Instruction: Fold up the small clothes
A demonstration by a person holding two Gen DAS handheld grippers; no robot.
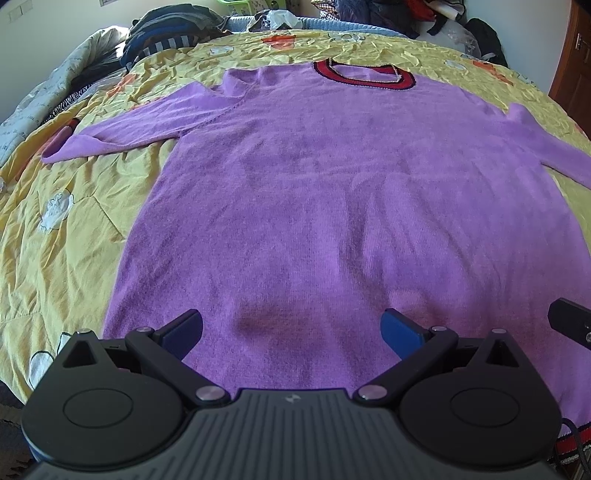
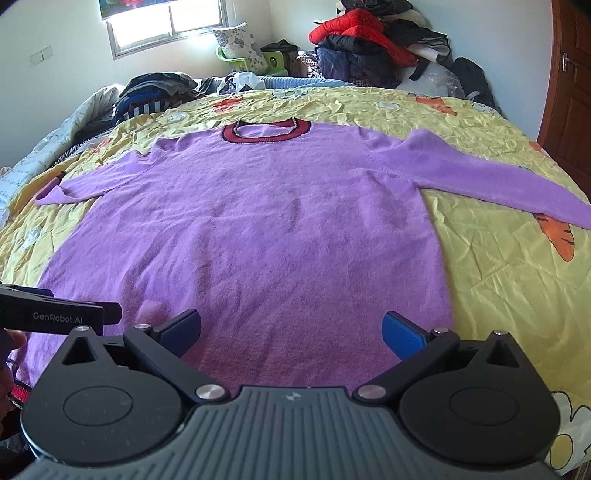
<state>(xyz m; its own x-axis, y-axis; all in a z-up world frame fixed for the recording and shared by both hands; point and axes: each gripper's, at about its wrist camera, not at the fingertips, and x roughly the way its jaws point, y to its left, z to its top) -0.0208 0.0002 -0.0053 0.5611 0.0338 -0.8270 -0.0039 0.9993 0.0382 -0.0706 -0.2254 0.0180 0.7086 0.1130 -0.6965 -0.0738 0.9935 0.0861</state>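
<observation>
On the bed, a purple sweater [image 1: 295, 206] lies spread flat, front side up, over a yellow quilt [image 1: 74, 229] printed with orange and white cartoon figures. Its red collar [image 1: 364, 75] points toward the far edge of the bed, and both sleeves reach outward; the sleeve to the left [image 1: 110, 136] ends in a turned cuff, while the other sleeve [image 2: 498, 181] stretches across the quilt toward the right.

The left claw [image 1: 291, 328] hovers low over the near part of the sweater, close to the hem, with its blue-padded fingers [image 1: 400, 328] spread wide apart and nothing between them. The purple knit fills the gap between the pads and runs away from the claw toward the collar. The right claw [image 2: 291, 328] sits just beside it, likewise spread wide and empty, above the near right part of the sweater's body, whose right edge runs just past its right finger. A striped hem band [image 2: 20, 391] shows at the lower left of the right wrist view.

Beyond the bed, piles of clothes [image 2: 369, 40] are heaped against the wall, near a window [image 2: 170, 26].
</observation>
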